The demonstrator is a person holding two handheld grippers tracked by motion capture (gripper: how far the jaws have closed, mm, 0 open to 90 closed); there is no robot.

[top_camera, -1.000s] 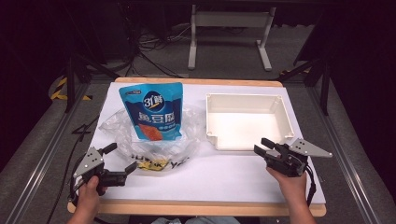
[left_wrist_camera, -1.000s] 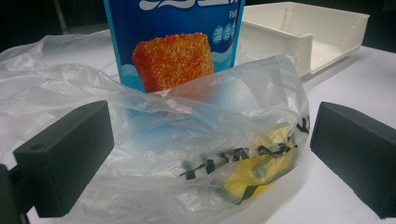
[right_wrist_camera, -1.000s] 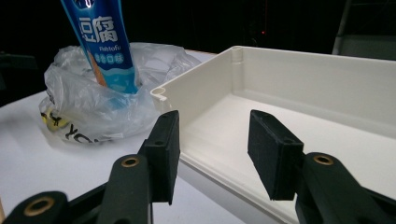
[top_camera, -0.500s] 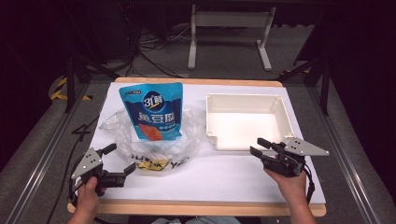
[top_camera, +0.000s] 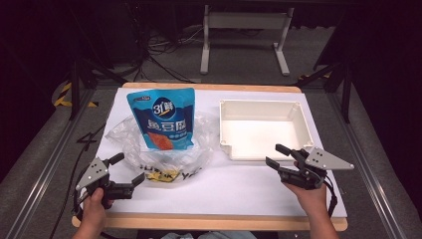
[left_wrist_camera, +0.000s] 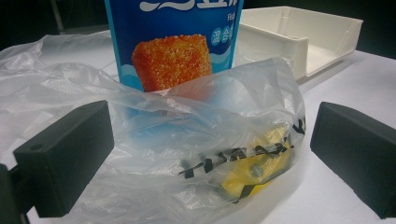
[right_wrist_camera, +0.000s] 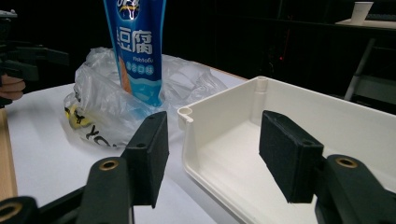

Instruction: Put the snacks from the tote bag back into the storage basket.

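jaws of the left gripper (top_camera: 125, 173) stand wide apart with nothing gripped, just in front of the clear plastic bag (left_wrist_camera: 201, 154), whose near edge lies between them untouched. jaws of the right gripper (top_camera: 278, 156) have just been opening and stand part open, empty, at the near corner of the white tray (top_camera: 303, 130), which holds nothing. inside the bag, a blue pouch (top_camera: 164, 119) stands with its top out, near the table's middle left; it shows an orange fried block, "31" and white chinese characters. black letters and a yellow patch mark the crumpled bag.
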